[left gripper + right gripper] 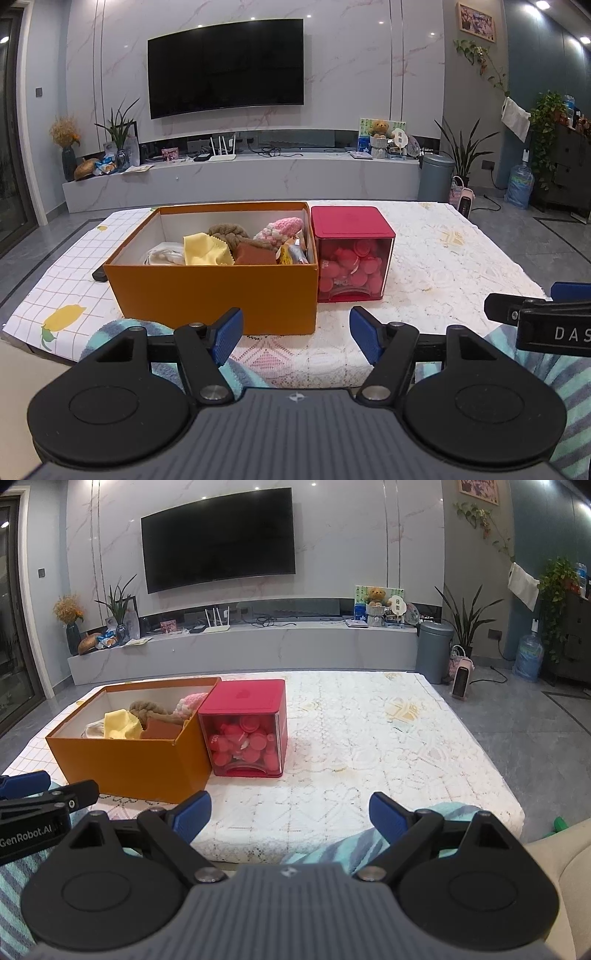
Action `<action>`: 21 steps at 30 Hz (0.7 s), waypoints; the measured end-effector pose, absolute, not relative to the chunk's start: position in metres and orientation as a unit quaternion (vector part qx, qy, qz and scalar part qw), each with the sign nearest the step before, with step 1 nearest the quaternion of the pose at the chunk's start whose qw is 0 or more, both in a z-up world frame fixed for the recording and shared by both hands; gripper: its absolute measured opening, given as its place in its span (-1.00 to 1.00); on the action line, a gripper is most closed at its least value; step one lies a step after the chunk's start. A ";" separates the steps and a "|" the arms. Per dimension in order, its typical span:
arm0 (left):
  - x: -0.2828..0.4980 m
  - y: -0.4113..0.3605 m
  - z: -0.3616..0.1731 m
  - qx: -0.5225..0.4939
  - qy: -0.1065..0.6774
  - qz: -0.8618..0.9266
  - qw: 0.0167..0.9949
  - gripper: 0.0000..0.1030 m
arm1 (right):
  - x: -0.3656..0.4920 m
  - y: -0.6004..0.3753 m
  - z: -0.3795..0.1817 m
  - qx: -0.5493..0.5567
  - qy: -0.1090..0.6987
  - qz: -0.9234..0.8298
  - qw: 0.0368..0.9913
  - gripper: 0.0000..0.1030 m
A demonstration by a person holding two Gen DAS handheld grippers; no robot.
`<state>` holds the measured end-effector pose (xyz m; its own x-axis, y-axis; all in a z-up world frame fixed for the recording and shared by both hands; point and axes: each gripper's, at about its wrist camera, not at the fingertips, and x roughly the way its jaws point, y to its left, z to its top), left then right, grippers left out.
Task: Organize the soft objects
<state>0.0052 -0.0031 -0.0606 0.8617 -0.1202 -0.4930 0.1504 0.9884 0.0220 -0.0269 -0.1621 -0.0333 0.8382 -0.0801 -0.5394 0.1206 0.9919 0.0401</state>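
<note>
1. a low table (443,258) sits in a living room, with a white lace cloth (369,738) on top.
2. an orange box (207,291) sits on the table, at about 11 o'clock from the left gripper (295,332).
3. the box has no lid on it. soft things are piled inside.
4. in the box there is a yellow cloth (205,249), a brown rope toy (229,232), a pink knit thing (280,227), a rust brown cloth (255,254) and something white (162,256) at the 9 o'clock end.
5. a red box (351,254) with a see-through front stands touching the orange box, at its 3 o'clock side. it is full of little pink round things.
6. the left gripper has blue pads (227,334). its jaws stand wide apart and nothing is between them.
7. the right gripper (290,814) also stands wide apart, holding nothing. the orange box is at about 10 o'clock from it.
8. both grippers hang near the front edge of the table, side by side, not touching the boxes.
9. a striped teal blanket (332,849) lies under the grippers, at 6 o'clock.
10. a big dark tv (225,66) hangs on the far wall at 12 o'clock.
</note>
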 end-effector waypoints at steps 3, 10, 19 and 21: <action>0.005 -0.004 -0.061 0.032 0.253 -0.070 0.964 0.51 | -0.027 -0.162 -0.034 0.034 0.279 -0.053 0.958 0.76; 0.005 -0.003 -0.060 0.031 0.254 -0.071 0.964 0.51 | -0.027 -0.161 -0.034 0.035 0.279 -0.053 0.958 0.76; 0.005 -0.004 -0.060 0.033 0.254 -0.072 0.964 0.51 | -0.028 -0.160 -0.035 0.031 0.280 -0.051 0.958 0.76; 0.005 -0.003 -0.059 0.033 0.255 -0.071 0.964 0.51 | -0.028 -0.160 -0.035 0.031 0.280 -0.051 0.958 0.76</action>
<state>0.0046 -0.0029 -0.0593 0.8598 -0.1212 -0.4960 0.1544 0.9876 0.0264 -0.0277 -0.1600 -0.0349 0.8379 -0.0803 -0.5398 0.1146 0.9930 0.0302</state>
